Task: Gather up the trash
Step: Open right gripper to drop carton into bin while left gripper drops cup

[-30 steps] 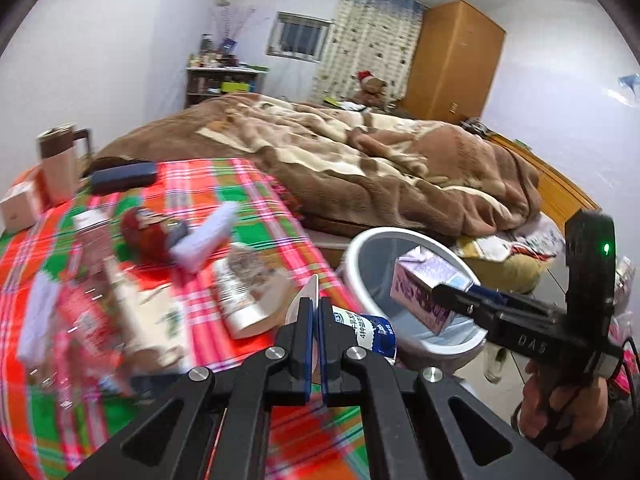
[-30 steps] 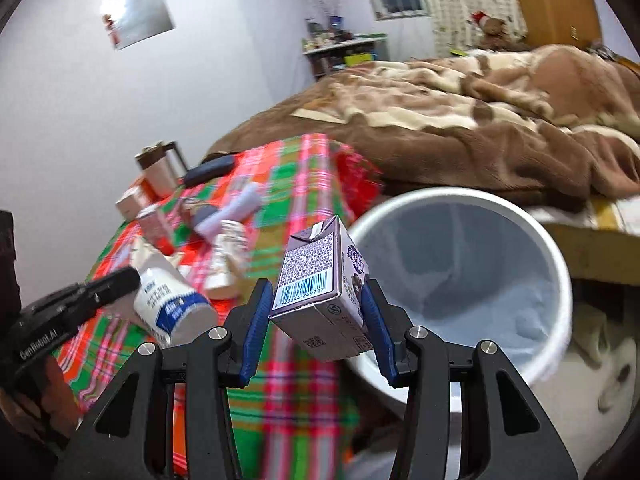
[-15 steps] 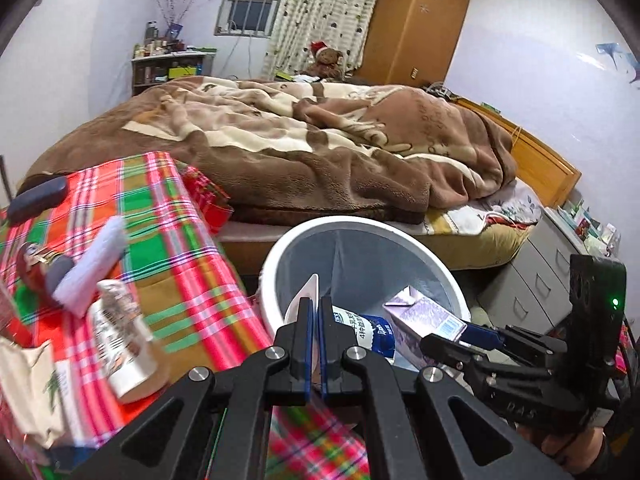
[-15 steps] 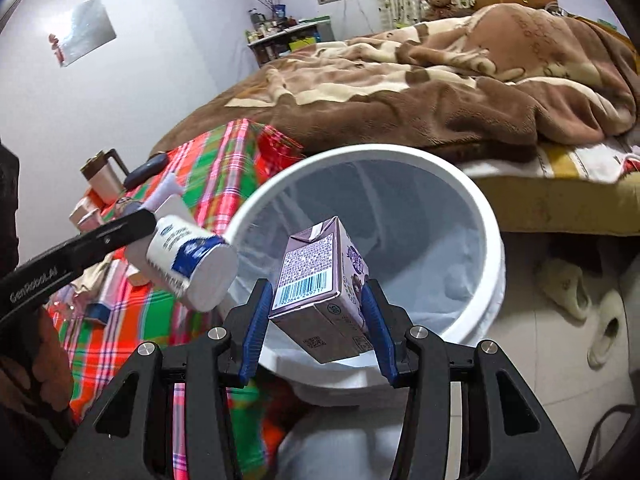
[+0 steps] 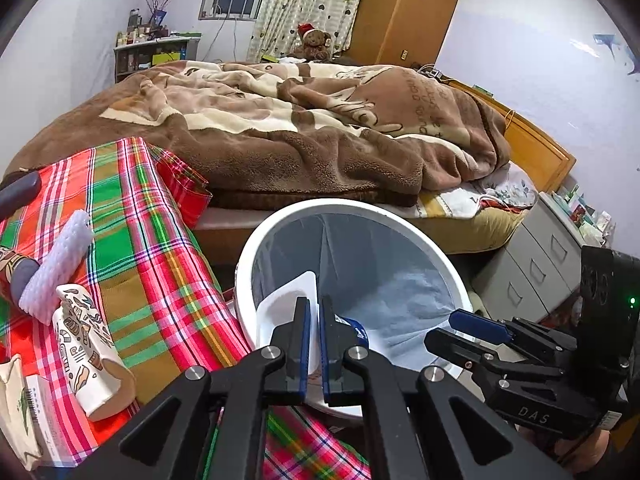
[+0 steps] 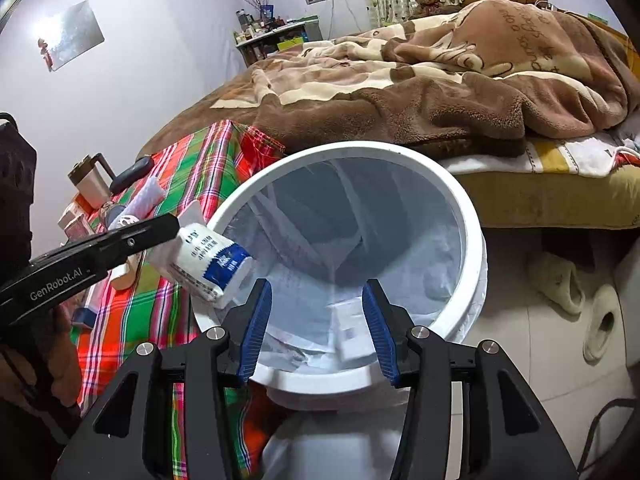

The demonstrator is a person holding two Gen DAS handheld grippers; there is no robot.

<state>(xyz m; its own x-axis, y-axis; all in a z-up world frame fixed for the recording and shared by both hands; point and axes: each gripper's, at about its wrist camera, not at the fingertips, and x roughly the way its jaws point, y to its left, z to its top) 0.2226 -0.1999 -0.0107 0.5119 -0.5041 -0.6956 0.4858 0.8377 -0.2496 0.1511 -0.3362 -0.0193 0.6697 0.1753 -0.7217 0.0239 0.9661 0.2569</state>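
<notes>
The white cup, a soft dairy-style pot with a blue band, is pinched by its lid flap in the left gripper, whose jaws are clenched almost flat on the thin foil. It is held by the flap, probably because that thin edge is what narrow jaws can catch best. The cup hangs tilted over the near-left rim of the white bin, partly inside the rim and partly above the table edge, so that a release would most likely send it into the liner rather than onto the floor.

The right gripper is held over the mouth of the same bin with its jaws apart and nothing between them. A small carton is seen lying inside the bin, low against the near wall; the open jaws above it suggest the carton has been dealt with. The bin is stood on the floor against the corner of the table, between table and bed, which keeps the carry from table to bin short.

On the checked tablecloth more things are left near the bin-side edge: a patterned paper cup on its side and a white ribbed roll just behind it, with a dark flat case toward the far corner. Which of these count as trash cannot be told for certain. The task is judged partly done.
</notes>
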